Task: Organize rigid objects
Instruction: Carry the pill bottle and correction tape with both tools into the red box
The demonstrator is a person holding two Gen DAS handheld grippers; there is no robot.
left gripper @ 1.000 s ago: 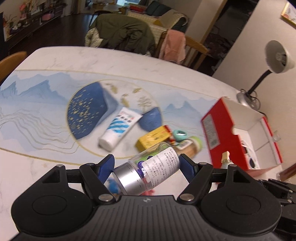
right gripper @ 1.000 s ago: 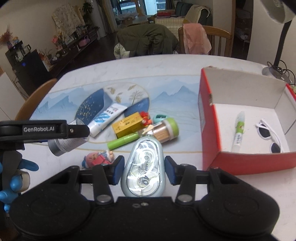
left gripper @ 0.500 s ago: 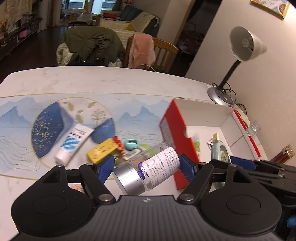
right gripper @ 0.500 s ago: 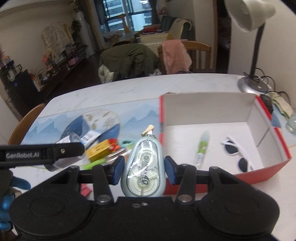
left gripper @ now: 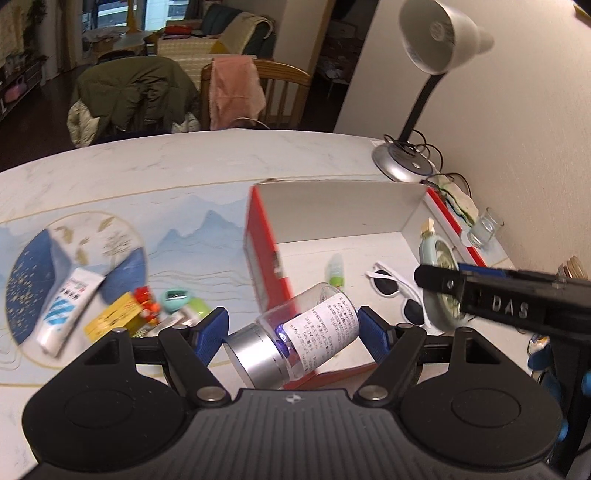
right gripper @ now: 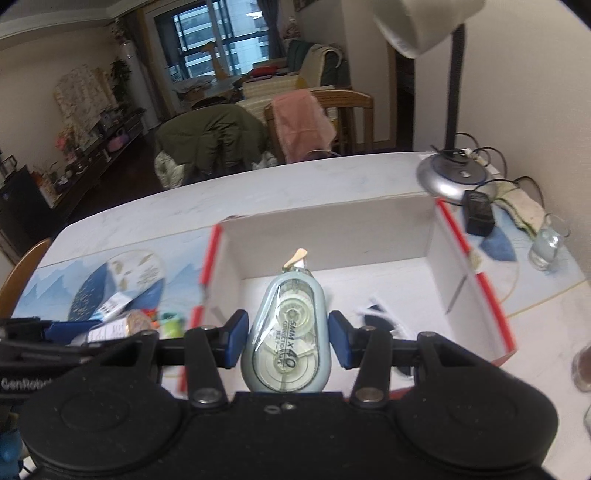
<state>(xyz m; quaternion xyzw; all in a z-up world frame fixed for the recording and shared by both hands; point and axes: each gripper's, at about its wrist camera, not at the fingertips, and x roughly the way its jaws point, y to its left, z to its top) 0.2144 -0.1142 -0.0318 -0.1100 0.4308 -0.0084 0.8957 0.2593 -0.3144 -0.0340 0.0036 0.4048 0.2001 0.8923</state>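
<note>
On the worktop [left gripper: 207,166], loose items remain left of the red box [left gripper: 264,258]. Both loads are mid-carry: left tongs [left gripper: 293,334] clamp a labelled bottle [left gripper: 295,341] at its near edge, right tongs [right gripper: 284,341] clamp a correction-tape dispenser [right gripper: 284,339] above its floor. Next: lower, release inside.

Place: a home, open living and dining room
Tabletop [left gripper: 221,162]: pale marble look, carrying a printed mat
Seating: wooden chairs [right gripper: 354,107] standing behind, a green coat [left gripper: 133,88] and pink cloth [left gripper: 236,85] hanging over them
Background: a sofa [right gripper: 314,66] and window [right gripper: 221,26] showing
Lighting: a desk lamp [left gripper: 436,40] standing by the wall
</note>
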